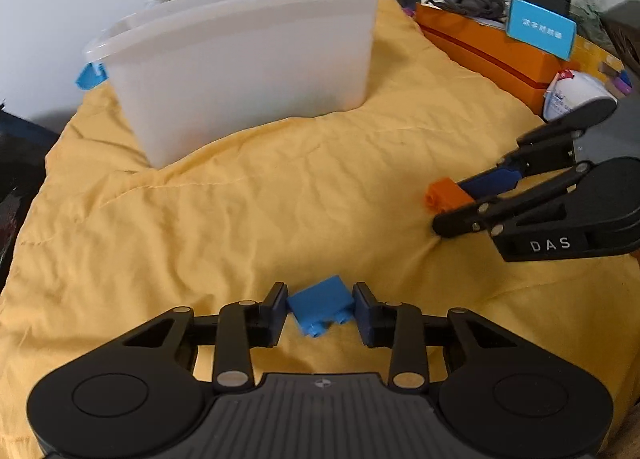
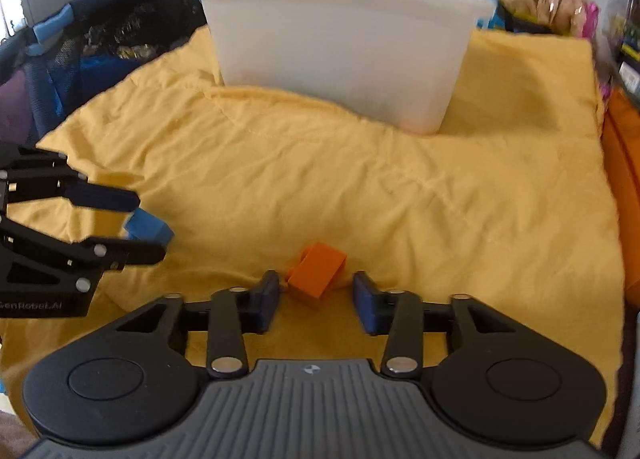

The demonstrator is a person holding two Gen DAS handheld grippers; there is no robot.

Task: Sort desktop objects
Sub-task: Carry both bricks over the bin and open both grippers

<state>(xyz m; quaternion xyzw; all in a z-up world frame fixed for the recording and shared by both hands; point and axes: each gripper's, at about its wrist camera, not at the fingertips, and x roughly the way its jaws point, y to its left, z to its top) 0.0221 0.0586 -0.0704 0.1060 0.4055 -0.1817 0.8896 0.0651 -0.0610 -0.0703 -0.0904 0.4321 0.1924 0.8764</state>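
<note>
A blue block (image 1: 320, 307) lies on the yellow cloth (image 1: 280, 211) between the pads of my left gripper (image 1: 321, 301), and both pads touch its sides. The right wrist view shows that same gripper (image 2: 150, 225) at the left with the blue block (image 2: 150, 228) at its fingertips. An orange block (image 2: 318, 275) lies tilted on the cloth between the fingers of my right gripper (image 2: 316, 287), with a thin strip of cloth showing on each side of it. From the left wrist view, the right gripper (image 1: 448, 201) straddles the orange block (image 1: 446, 195).
A white translucent bin (image 1: 248, 67) with blue clips stands at the back of the cloth. An orange box (image 1: 492, 55) with cables and a blue card lies at the right, with bags of small items behind. A dark mesh basket (image 2: 92, 47) sits at the left edge.
</note>
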